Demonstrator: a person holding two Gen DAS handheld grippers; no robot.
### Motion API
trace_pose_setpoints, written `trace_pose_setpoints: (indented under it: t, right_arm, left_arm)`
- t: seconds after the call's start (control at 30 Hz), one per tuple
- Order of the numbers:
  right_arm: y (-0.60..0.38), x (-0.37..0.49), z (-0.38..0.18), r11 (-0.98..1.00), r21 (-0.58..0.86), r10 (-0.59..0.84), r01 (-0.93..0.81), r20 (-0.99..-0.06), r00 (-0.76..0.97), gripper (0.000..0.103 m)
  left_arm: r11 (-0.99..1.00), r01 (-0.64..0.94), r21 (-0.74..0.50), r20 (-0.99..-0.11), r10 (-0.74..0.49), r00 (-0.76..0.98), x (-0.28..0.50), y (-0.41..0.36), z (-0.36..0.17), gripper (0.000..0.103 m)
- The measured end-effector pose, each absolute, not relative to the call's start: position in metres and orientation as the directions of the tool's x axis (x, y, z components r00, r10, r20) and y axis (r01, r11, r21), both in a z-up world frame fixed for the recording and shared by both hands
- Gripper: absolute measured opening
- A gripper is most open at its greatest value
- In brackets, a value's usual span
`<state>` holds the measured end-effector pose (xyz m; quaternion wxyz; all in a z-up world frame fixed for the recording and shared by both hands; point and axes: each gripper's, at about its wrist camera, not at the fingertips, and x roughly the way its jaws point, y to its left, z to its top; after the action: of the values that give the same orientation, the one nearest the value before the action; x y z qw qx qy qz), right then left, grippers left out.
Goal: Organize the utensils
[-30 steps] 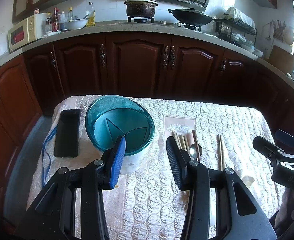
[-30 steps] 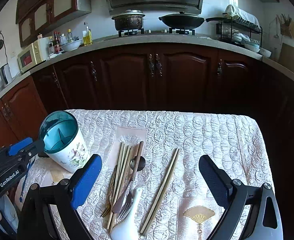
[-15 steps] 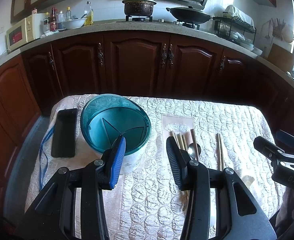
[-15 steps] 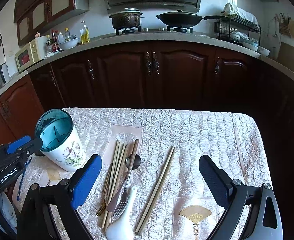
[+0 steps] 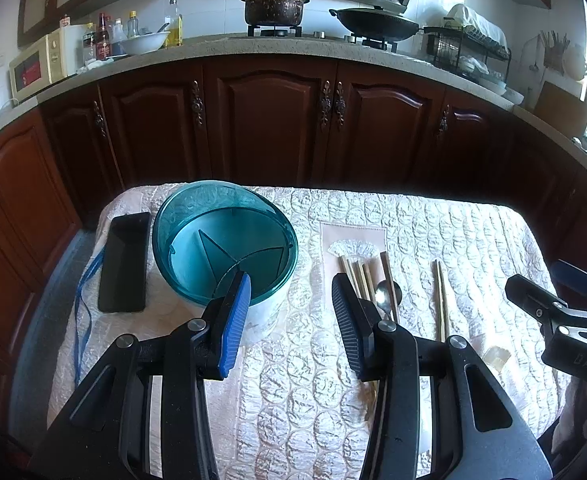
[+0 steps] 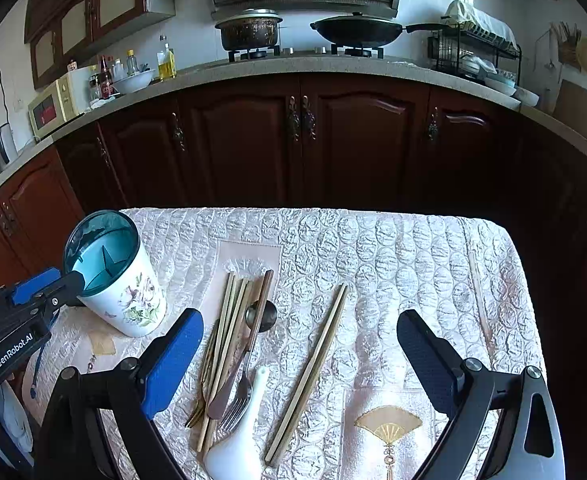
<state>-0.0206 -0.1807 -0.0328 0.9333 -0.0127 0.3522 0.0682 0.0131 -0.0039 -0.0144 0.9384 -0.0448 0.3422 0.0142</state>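
A white floral utensil holder (image 6: 127,294) with a teal divided insert (image 5: 225,244) stands at the table's left. A pile of chopsticks (image 6: 229,324), a knife (image 6: 233,376), a fork (image 6: 239,400), a metal spoon (image 6: 259,314) and a white ceramic spoon (image 6: 237,436) lies at mid table. A separate chopstick pair (image 6: 309,372) lies to their right. My left gripper (image 5: 289,320) is open and empty, just in front of the holder. My right gripper (image 6: 299,364) is wide open and empty above the utensils.
A black phone (image 5: 124,262) with a blue strap lies left of the holder. The table has a quilted white cloth (image 6: 393,272). Dark wooden cabinets (image 6: 301,140) stand beyond the far edge.
Both grippers have drawn back and risen slightly. The holder and utensils appear a little further away. Nothing was picked up.
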Motion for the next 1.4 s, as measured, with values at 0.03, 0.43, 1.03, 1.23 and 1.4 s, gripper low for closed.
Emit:
trace_pose_setpoints:
  t: [0.03, 0.43, 1.03, 1.23, 1.4]
  right_arm:
    - [-0.181, -0.021, -0.033, 0.990, 0.023, 0.117, -0.136, -0.659, 0.743, 0.097]
    - [-0.188, -0.018, -0.039, 0.992, 0.025, 0.110, -0.127, -0.675, 0.730, 0.097]
    - [-0.209, 0.017, -0.109, 0.986, 0.059, 0.140, -0.156, -0.802, 0.581, 0.079]
    - [-0.211, 0.025, -0.123, 0.984, 0.085, 0.160, -0.158, -0.817, 0.555, 0.079]
    - [-0.213, 0.032, -0.131, 0.982, 0.094, 0.168, -0.163, -0.826, 0.538, 0.079]
  left_arm:
    - [0.996, -0.057, -0.069, -0.645, -0.001, 0.764, 0.014, -0.004, -0.015, 0.042]
    - [0.996, -0.039, -0.080, -0.646, -0.022, 0.763, 0.017, -0.006, -0.019, 0.042]
    - [0.975, 0.106, -0.194, -0.767, -0.218, 0.604, 0.051, -0.037, -0.082, 0.037]
    - [0.969, 0.123, -0.213, -0.832, -0.246, 0.498, 0.074, -0.044, -0.121, 0.031]
    - [0.969, 0.120, -0.215, -0.863, -0.246, 0.441, 0.086, -0.049, -0.143, 0.024]
